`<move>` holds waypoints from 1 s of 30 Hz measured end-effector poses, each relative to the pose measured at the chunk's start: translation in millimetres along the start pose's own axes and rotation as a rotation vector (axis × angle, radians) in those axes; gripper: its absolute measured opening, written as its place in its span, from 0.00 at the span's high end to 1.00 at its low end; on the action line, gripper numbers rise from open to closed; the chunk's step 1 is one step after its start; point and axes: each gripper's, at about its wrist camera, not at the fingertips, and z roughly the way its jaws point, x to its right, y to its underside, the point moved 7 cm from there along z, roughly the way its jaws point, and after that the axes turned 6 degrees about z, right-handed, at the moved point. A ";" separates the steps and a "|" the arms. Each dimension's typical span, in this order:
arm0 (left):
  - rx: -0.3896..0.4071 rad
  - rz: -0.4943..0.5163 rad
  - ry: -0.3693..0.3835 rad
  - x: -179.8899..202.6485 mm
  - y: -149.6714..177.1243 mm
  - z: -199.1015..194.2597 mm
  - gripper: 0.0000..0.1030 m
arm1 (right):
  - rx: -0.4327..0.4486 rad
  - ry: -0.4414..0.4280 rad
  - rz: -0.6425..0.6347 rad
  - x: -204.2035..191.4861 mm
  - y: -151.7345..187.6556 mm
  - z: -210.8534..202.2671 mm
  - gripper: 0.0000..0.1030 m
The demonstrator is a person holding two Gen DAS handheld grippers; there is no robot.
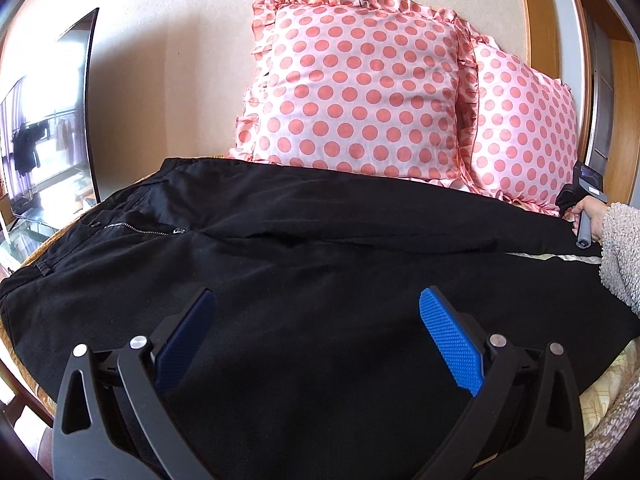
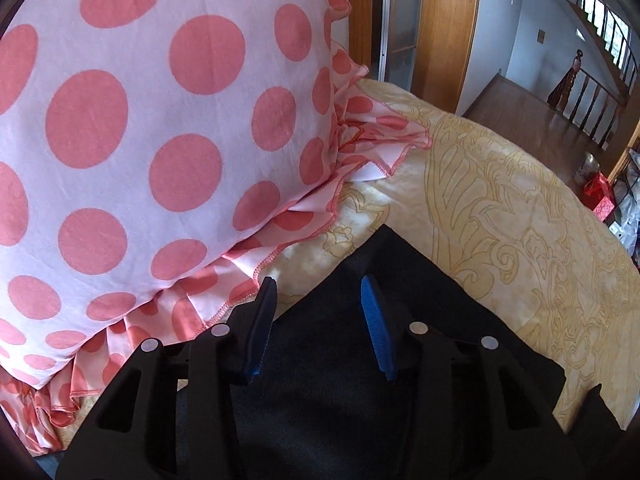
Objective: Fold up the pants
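Black pants (image 1: 320, 220) lie spread across the bed, waist and zipper (image 1: 140, 229) to the left, legs running right. My left gripper (image 1: 318, 294) hovers over the near leg, its jaws wide open with nothing between its blue pads (image 1: 448, 336). In the right wrist view the leg's end (image 2: 384, 248) forms a black corner on the yellow bedspread (image 2: 500, 200). My right gripper (image 2: 319, 280) points down at that corner with its fingers partly apart; the cloth lies under them, not pinched. A hand in a fleecy sleeve (image 1: 622, 248) holds that gripper at the far right of the left wrist view.
Two pink polka-dot pillows (image 1: 360, 92) (image 1: 528, 128) lean on the wall behind the pants; one (image 2: 140, 120) sits just left of the right gripper. A television (image 1: 48, 120) stands at the left. A wooden door frame (image 2: 448, 20) and a hallway lie beyond the bed.
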 end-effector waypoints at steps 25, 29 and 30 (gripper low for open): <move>0.064 -0.034 0.000 -6.4 5.8 -55.3 0.02 | 0.186 -0.708 0.153 162.9 84.1 -196.6 0.98; 0.066 -0.044 0.018 -5.2 9.0 -61.1 0.02 | 0.151 -0.690 0.161 212.8 146.2 -201.2 0.98; 0.066 -0.045 0.026 -3.8 9.4 -61.8 0.02 | 0.121 -0.674 0.176 222.3 160.6 -194.6 0.98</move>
